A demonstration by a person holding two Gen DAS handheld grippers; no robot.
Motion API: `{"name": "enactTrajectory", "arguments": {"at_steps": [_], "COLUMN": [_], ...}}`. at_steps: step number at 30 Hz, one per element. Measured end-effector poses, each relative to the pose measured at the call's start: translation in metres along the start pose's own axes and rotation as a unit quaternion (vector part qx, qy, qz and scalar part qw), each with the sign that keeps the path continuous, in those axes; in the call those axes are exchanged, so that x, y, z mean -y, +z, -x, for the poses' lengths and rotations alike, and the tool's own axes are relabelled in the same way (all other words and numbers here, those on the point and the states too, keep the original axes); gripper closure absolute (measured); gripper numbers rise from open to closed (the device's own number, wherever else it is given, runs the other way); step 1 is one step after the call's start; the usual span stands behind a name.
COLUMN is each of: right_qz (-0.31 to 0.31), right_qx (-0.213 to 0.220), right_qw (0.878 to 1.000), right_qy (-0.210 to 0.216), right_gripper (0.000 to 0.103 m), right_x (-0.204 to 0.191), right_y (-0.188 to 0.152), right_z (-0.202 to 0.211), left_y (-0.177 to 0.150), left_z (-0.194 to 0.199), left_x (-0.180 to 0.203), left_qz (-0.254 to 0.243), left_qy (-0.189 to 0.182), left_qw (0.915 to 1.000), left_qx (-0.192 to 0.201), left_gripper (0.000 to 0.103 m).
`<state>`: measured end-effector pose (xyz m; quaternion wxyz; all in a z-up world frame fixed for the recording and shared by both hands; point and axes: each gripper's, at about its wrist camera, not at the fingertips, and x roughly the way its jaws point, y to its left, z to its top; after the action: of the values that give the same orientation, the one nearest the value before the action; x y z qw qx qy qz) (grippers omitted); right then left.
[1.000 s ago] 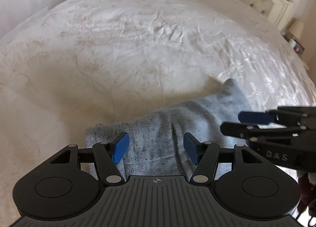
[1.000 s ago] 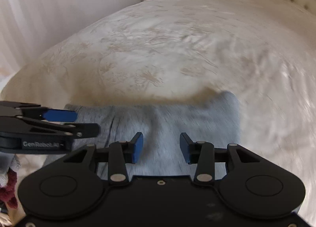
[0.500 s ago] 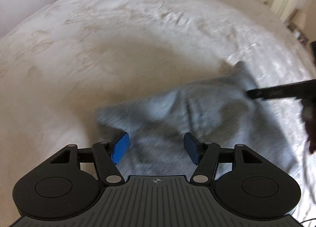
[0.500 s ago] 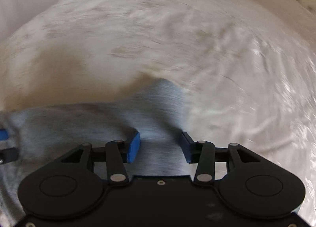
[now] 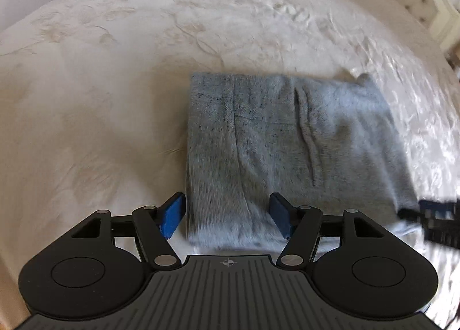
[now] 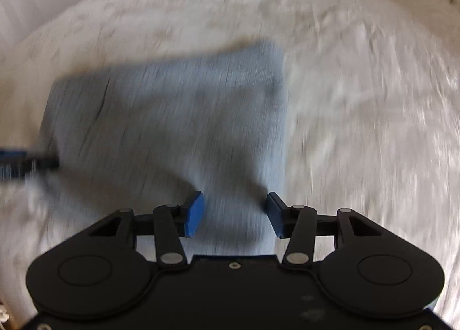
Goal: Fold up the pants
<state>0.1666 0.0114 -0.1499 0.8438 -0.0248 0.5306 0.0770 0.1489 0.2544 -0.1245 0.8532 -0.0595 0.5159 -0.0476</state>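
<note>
The pants [image 5: 290, 140] lay on the bed [image 5: 115, 77] in a neat square, so the folding looked almost done. Your left claw [image 5: 227, 213] and right claw [image 6: 234, 212] were both wide apart, holding nothing, right over the near edge.

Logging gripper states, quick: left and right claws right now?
Left claw: open, holding nothing, over the pants.
Right claw: open, holding nothing.
</note>
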Motion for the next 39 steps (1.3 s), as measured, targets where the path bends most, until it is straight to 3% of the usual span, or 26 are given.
{"name": "enactTrajectory", "arguments": {"at_steps": [4,6,8,13,19,24,31,39], "right_qz": [-0.026,-0.029,-0.034,-0.033,-0.044,-0.049,-0.055,-0.062], "right_qx": [0.025,0.046,0.064,0.107,0.152,0.177,0.200,0.211], "right_qw": [0.999,0.998,0.997,0.993,0.985,0.981,0.977,0.974], "right_qy": [0.027,0.031,0.036,0.043,0.065,0.066,0.054,0.062], "right_gripper": [0.047,0.039,0.025,0.008,0.000,0.000,0.000,0.000], "right_x": [0.005,0.003,0.003,-0.002,-0.003,-0.001,0.000,-0.005], "right_y": [-0.020,-0.027,-0.029,-0.041,-0.064,-0.084,-0.105,-0.124], "right_z": [0.040,0.068,0.086,0.139,0.197,0.233,0.263,0.280], "left_y": [-0.008,-0.010,-0.015,-0.029,-0.043,-0.053,-0.075,-0.089], "left_z": [0.034,0.050,0.065,0.104,0.151,0.176,0.205,0.222], "left_x": [0.018,0.030,0.042,0.066,0.092,0.108,0.116,0.128], "left_qz": [0.012,0.013,0.012,0.020,0.022,0.023,0.019,-0.003], "left_qy": [0.000,-0.002,0.002,0.009,0.061,0.124,0.122,0.146], "left_qw": [0.9998,0.9998,0.9995,0.9982,0.9923,0.9846,0.9805,0.9785], "left_qx": [0.018,0.018,0.028,0.056,0.106,0.121,0.153,0.146], "left_gripper": [0.041,0.040,0.039,0.039,0.039,0.035,0.033,0.033]}}
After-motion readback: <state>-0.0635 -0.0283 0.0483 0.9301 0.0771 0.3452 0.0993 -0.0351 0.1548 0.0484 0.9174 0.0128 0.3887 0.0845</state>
